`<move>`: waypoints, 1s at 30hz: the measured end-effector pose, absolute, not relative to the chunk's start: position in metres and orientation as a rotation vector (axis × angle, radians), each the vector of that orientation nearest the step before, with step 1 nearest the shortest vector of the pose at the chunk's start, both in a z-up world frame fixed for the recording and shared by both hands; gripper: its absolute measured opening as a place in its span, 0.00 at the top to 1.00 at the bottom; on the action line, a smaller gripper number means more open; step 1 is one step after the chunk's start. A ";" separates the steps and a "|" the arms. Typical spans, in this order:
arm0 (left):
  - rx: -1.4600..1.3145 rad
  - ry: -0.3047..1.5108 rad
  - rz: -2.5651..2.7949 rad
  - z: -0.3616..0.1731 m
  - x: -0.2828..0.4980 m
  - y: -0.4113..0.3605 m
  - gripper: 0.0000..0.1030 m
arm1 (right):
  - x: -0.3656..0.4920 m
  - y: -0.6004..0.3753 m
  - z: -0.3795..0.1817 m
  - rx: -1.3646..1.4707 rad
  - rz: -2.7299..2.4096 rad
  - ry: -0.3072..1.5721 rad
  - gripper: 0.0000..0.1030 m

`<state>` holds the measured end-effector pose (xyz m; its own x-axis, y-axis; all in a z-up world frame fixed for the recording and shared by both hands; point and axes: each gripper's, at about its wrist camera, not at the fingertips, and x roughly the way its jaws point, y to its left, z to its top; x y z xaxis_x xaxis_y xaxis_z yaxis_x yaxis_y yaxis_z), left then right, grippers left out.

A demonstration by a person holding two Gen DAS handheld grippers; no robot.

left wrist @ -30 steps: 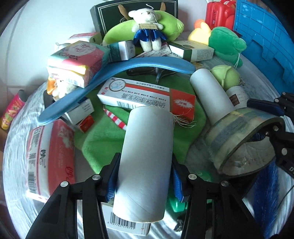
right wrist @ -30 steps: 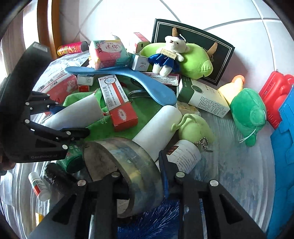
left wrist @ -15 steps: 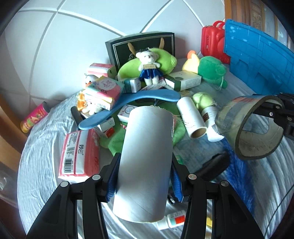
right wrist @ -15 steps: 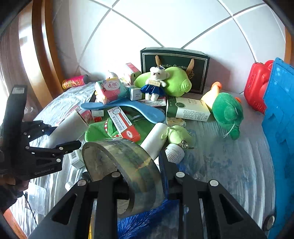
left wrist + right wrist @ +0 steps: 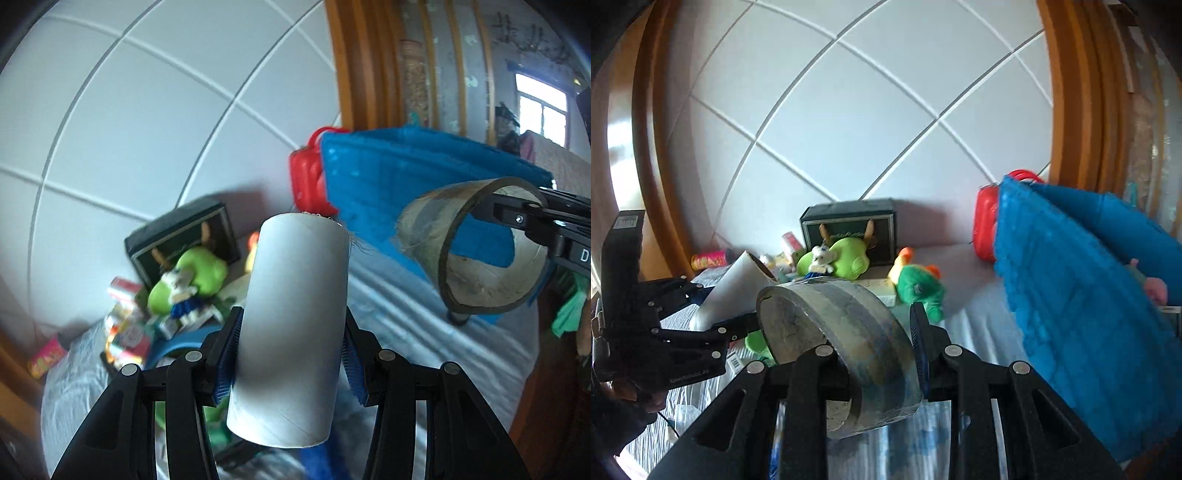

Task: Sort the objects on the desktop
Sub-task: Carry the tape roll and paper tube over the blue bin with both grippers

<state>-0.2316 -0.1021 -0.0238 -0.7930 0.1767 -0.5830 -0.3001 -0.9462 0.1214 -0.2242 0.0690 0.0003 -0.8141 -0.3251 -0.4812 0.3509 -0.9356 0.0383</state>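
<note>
- The left gripper is clenched on a white tube, pads on its sides; the tube's long axis runs forward along the fingers, far end tilted up.
- The right gripper grasps a wide tape roll, one finger inside the ring and one outside, its open end turned to the left.
- Both loads hang in the air above the table, clear of the toy pile by the wall.
- The blue bin stands to the right; the roll is the nearer load, just beside its wall, with the tube further left.
- My guess is that the bin is where both go, though its inside barely shows.
</note>
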 end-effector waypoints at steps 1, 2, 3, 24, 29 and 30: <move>-0.814 0.307 2.723 -0.011 -0.235 -0.081 0.53 | -0.222 0.088 0.011 0.677 -2.724 0.060 0.77; -0.769 0.310 2.705 0.001 -0.239 -0.060 0.53 | -0.221 0.107 0.022 0.652 -2.753 0.044 0.77; -0.730 0.309 2.692 0.013 -0.244 -0.039 0.53 | -0.220 0.128 0.033 0.626 -2.782 0.030 0.77; -0.758 0.356 2.562 0.080 -0.398 0.266 0.28 | -0.337 0.416 0.076 0.924 -3.023 -0.146 0.47; -0.767 0.352 2.566 0.073 -0.382 0.266 0.28 | -0.340 0.424 0.069 0.955 -2.946 -0.223 0.44; -0.766 0.358 2.569 0.073 -0.379 0.265 0.28 | -0.341 0.420 0.067 0.993 -2.931 -0.191 0.41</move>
